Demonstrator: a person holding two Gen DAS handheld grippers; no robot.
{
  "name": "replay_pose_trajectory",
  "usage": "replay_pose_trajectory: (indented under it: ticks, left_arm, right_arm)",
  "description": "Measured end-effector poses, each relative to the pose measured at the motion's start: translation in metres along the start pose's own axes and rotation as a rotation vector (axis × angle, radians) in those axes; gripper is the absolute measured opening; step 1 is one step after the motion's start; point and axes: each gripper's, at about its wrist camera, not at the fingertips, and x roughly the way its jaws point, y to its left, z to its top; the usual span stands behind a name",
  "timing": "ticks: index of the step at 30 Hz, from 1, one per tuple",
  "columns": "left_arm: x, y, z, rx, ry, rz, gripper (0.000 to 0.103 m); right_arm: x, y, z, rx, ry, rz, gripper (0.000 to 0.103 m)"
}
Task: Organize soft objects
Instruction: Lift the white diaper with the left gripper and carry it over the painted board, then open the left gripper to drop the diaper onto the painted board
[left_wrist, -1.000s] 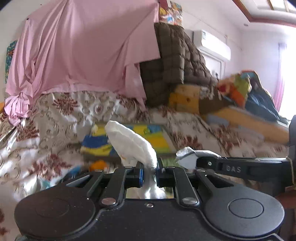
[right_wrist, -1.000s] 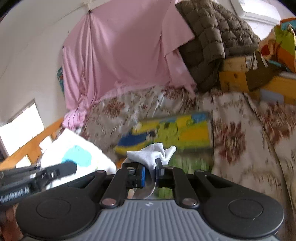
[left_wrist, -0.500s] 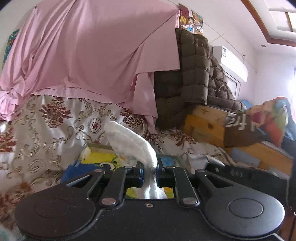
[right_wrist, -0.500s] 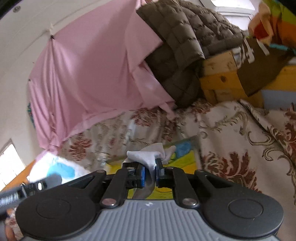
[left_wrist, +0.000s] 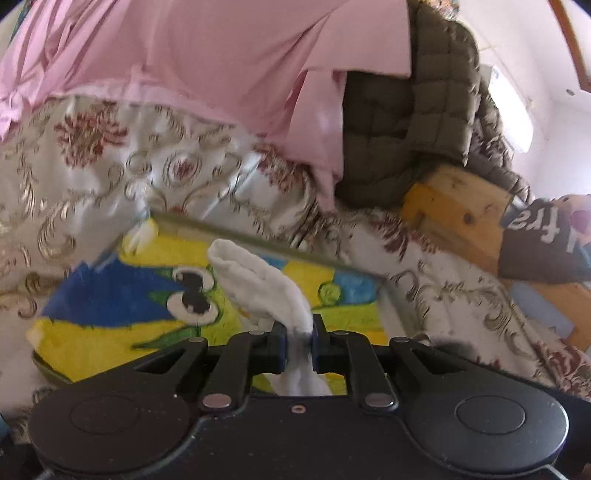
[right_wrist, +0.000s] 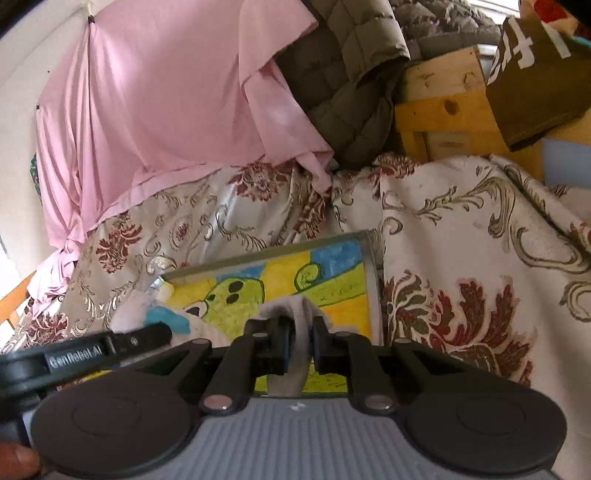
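Observation:
My left gripper (left_wrist: 297, 334) is shut on a white sock (left_wrist: 258, 280), whose free end sticks up and to the left over a colourful painted tray (left_wrist: 110, 306) lying on the bed. In the right wrist view my right gripper (right_wrist: 299, 334) hangs over the same tray (right_wrist: 332, 291) with a greyish-white sock (right_wrist: 295, 314) between its jaws. Those jaws are opening, the pads still touch the sock, and it sags low. One finger (right_wrist: 147, 334) of the left gripper reaches in from the left.
A floral bedspread (right_wrist: 461, 258) covers the bed around the tray. Behind it hang a pink sheet (left_wrist: 207, 55) and a brown quilted blanket (left_wrist: 413, 122). A wooden frame (right_wrist: 443, 110) stands at the back right. A person's thumb (right_wrist: 14, 461) shows at the lower left.
Both grippers have moved forward and down, so the painted tray now lies close beneath them. The right gripper's sock no longer stands up above the jaws and has slumped lower.

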Motion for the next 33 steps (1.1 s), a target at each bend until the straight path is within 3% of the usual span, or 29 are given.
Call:
replay_pose_trajectory:
  ticks: [9, 13, 18, 24, 33]
  left_arm:
    - [0.011, 0.005, -0.009, 0.014, 0.088, 0.067, 0.015]
    - [0.01, 0.008, -0.009, 0.008, 0.127, 0.105, 0.021]
    - [0.003, 0.011, -0.012, 0.006, 0.163, 0.132, 0.036]
    - [-0.024, 0.012, -0.013, -0.031, 0.105, 0.126, 0.065]
    - [-0.092, -0.006, -0.006, 0.026, -0.041, 0.117, 0.087]
  right_arm:
    - [0.01, 0.004, -0.007, -0.025, 0.062, -0.017, 0.02]
    - [0.01, 0.006, -0.01, -0.037, 0.073, -0.027, 0.046]
    - [0.008, 0.007, -0.009, -0.048, 0.081, -0.037, 0.063]
    - [-0.011, 0.01, -0.004, -0.065, 0.038, -0.042, 0.082]
    - [-0.061, 0.023, 0.004, -0.106, -0.049, -0.029, 0.101]
